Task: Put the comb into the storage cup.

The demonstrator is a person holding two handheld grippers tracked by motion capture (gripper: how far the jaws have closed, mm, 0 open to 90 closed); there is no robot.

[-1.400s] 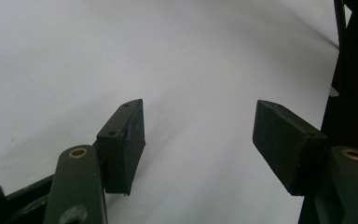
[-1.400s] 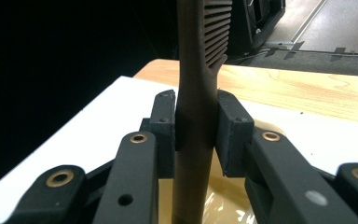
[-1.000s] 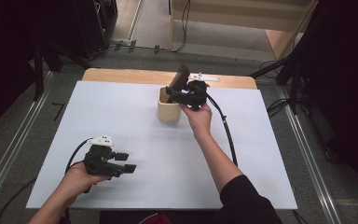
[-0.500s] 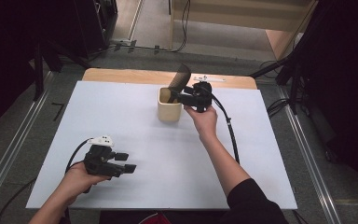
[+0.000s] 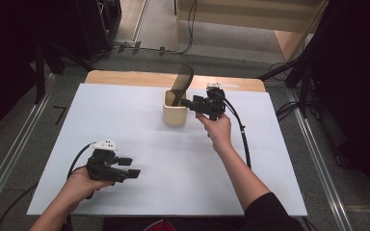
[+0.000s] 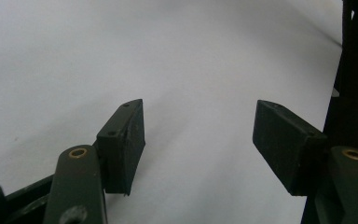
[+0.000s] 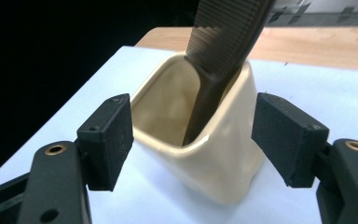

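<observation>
High view first, taking the cream cup (image 5: 175, 111) as the landmark and reading from left to right. Far to the left of the cup and nearer the person, the left gripper (image 5: 129, 167) rests in the person's left hand (image 5: 84, 185) low over the white table sheet (image 5: 139, 139), well apart from the cup, its black jaws pointing to the right. In the left gripper view the left gripper's (image 6: 198, 149) jaws stand wide apart with bare white sheet between the pads.

The cup stands toward the far edge of the sheet, close to the strip of wooden tabletop (image 5: 125, 78) behind it. A dark comb (image 5: 181, 82) stands in the cup, its lower end inside and its toothed upper part leaning out above the rim (tilted to the right as seen from above).

Just to the right of the cup, the right gripper (image 5: 187, 103) is held by the person's right hand (image 5: 217, 130), jaws aimed left at the cup's side; its cable (image 5: 243, 139) trails back along the forearm. In the right gripper view the right gripper (image 7: 191, 135) has its jaws spread wide, one pad on each side of the cup (image 7: 209, 154), neither pad pressing on the wall. The comb (image 7: 223, 42) rises from the cup's mouth between them.
</observation>
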